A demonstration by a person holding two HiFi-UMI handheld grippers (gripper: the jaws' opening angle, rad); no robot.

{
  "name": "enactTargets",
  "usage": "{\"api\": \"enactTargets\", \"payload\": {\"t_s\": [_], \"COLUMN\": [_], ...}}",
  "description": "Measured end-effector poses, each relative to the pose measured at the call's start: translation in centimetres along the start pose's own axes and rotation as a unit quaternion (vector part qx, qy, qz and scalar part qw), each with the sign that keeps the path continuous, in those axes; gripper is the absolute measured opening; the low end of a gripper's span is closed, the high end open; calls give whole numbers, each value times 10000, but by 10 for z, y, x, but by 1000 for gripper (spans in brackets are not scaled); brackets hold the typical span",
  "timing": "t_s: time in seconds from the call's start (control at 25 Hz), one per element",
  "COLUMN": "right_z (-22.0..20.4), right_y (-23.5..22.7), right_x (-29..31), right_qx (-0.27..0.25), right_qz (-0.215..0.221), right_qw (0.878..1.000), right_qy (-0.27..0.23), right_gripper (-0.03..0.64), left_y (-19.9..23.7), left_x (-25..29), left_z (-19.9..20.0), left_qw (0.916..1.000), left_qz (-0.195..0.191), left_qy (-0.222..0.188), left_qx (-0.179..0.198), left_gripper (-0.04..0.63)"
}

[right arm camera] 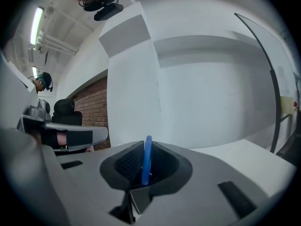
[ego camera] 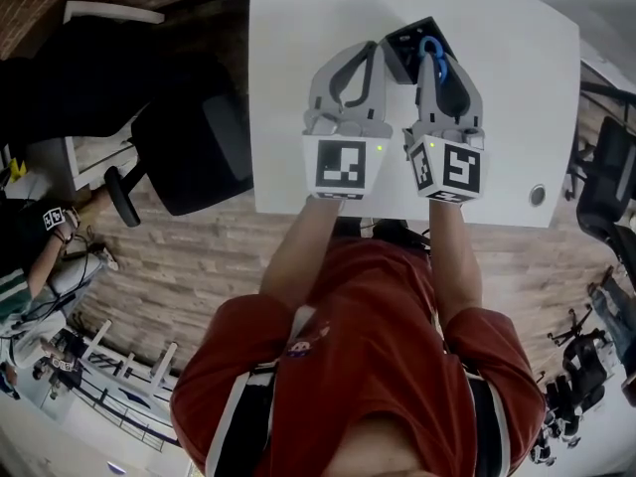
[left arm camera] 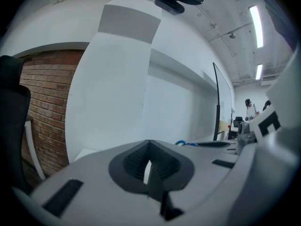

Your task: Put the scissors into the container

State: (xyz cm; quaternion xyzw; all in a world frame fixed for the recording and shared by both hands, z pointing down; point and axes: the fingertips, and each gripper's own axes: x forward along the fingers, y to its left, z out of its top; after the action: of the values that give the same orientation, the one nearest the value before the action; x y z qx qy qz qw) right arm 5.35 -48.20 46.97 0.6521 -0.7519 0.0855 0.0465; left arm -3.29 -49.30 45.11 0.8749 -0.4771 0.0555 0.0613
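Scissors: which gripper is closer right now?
Right. The right gripper is shut on the scissors over the black container; the left gripper, shut and empty, sits beside it at the container's left edge.

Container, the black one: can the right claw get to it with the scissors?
Probably yes. The right claw, shut on the blue scissors, looks to be right above the black container, and nothing sits between them.

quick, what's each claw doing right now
left claw: closed, nothing in it
right claw: closed on the blue handle of the scissors
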Motion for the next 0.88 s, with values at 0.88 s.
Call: {"api": "enactTargets", "payload": {"t_s": [0.88], "right_z": [-17], "right_y": [1], "right_x": [21], "right_qx": [-367], "right_qz": [-144], "right_qw": [9980], "right_qy": [488], "right_gripper": [58], "left_y": [6], "left_x": [4], "left_z": [-9], "left_qw": [9999], "left_qz": [79], "left_qy": [79], "left_qx": [-35], "left_gripper": [11]}}
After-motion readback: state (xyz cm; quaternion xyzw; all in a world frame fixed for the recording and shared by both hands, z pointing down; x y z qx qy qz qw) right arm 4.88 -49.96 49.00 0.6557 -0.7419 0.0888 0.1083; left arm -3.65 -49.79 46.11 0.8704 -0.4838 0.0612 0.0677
